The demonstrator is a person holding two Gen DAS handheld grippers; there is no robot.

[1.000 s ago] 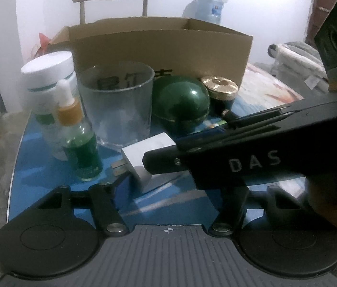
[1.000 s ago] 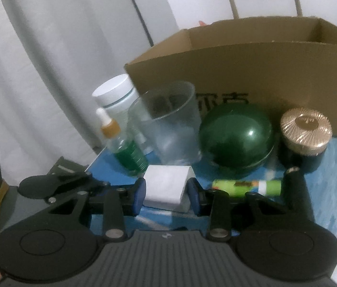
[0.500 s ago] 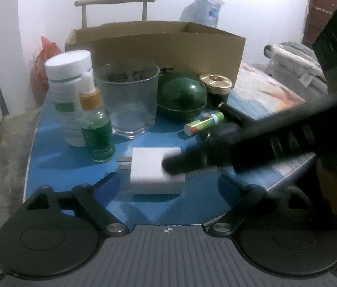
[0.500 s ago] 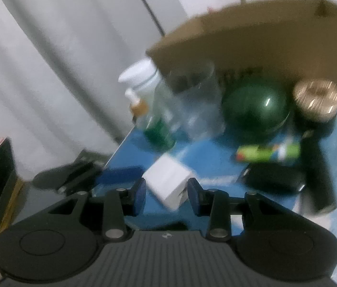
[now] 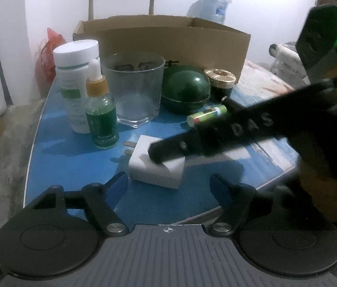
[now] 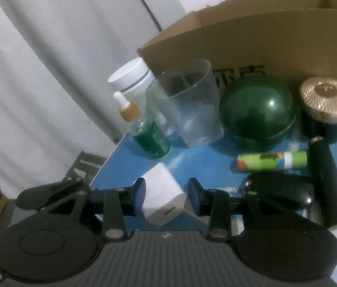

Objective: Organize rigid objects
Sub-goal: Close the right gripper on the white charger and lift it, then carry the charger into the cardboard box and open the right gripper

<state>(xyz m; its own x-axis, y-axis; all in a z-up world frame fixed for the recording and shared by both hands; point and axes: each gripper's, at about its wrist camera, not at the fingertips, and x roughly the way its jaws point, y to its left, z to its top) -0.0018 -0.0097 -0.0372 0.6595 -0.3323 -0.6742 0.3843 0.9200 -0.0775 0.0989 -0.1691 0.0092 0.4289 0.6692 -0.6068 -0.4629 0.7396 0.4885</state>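
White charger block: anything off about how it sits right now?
Yes. The white charger block sits skewed between the right claw fingers, one corner toward the camera, not squared to the pads. The jaws stand apart around it, with gaps on both sides. Its prongs point toward the dropper bottle.

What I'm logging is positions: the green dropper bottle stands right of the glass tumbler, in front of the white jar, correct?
No: the left wrist view shows the dropper bottle left of the glass tumbler, in front of the white jar.
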